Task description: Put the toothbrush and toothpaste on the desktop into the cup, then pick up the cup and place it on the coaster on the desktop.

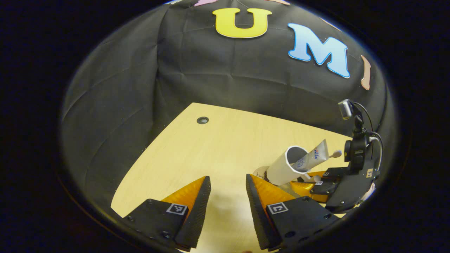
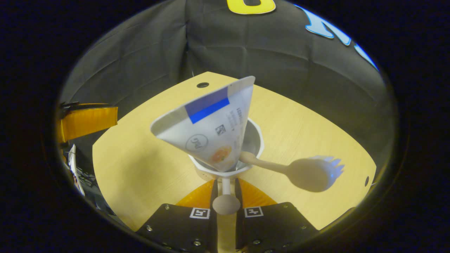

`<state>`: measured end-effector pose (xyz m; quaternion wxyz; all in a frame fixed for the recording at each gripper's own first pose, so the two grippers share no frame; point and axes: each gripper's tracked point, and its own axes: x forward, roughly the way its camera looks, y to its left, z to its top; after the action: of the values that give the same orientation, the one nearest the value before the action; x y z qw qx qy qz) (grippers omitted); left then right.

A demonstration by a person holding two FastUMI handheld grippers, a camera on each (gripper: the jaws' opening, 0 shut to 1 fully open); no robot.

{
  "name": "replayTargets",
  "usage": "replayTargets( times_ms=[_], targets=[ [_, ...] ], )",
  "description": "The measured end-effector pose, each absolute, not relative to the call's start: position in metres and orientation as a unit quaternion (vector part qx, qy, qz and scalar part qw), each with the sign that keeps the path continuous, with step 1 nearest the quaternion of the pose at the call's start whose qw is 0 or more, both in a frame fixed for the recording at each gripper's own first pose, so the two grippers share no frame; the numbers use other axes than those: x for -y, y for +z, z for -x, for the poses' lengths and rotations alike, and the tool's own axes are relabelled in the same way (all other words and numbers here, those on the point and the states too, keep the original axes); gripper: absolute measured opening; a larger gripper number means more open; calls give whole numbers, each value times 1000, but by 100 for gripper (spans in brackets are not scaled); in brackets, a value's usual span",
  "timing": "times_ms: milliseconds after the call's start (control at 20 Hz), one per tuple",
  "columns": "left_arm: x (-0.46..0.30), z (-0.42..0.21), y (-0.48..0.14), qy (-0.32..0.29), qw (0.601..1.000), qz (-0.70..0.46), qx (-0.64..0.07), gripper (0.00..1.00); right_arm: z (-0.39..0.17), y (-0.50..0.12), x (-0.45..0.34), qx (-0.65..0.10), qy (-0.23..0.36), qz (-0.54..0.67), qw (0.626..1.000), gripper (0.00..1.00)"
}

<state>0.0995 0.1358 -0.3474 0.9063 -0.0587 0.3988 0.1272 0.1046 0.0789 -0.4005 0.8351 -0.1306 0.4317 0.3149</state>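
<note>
While the right gripper (image 2: 225,186) pinches the cup (image 2: 246,140) handle (toothpaste (image 2: 211,130) inside), left gripper (image 1: 228,200) gapes

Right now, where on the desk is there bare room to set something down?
Bare desk runs from the cable hole forward to the open left gripper, and along the left edge. In the right gripper view, the far right side is bare too. It is crowded around the cup, with the toothpaste, toothbrush and right gripper.

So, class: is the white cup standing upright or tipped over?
Tipped: the white plastic cup leans, mouth angled aside, gripped by its handle in the right hand-held gripper.
</note>
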Motion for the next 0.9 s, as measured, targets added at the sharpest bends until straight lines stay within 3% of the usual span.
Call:
replayTargets(
  times_ms=[100,150,200,250,300,400,500,750,800,900],
  targets=[
    [-141,-96,-345,131,907,58,-397,68,-107,-403,-79,-435,318,136,831,21],
    [-144,-95,-345,132,907,57,-397,63,-107,-405,-79,-436,319,140,830,21],
    [-146,-94,-344,133,907,58,-396,68,-108,-406,-77,-436,318,145,830,20],
    [-148,-93,-343,133,907,58,-395,63,-108,-407,-76,-435,317,148,829,20],
    [-150,-92,-343,135,907,59,-394,68,-109,-408,-76,-437,317,149,829,20],
    [-153,-89,-342,137,907,61,-394,63,-109,-411,-74,-439,311,153,829,20],
    [-156,-88,-342,137,907,62,-393,68,-105,-406,-74,-441,305,148,831,21],
    [-157,-87,-338,129,910,57,-390,68,-108,-397,-71,-427,290,134,846,32],
    [-156,-87,-337,126,911,56,-389,72,-108,-392,-68,-424,286,135,849,43],
    [-151,-88,-333,117,913,53,-387,63,-104,-382,-65,-416,276,126,857,42]
  ],
)
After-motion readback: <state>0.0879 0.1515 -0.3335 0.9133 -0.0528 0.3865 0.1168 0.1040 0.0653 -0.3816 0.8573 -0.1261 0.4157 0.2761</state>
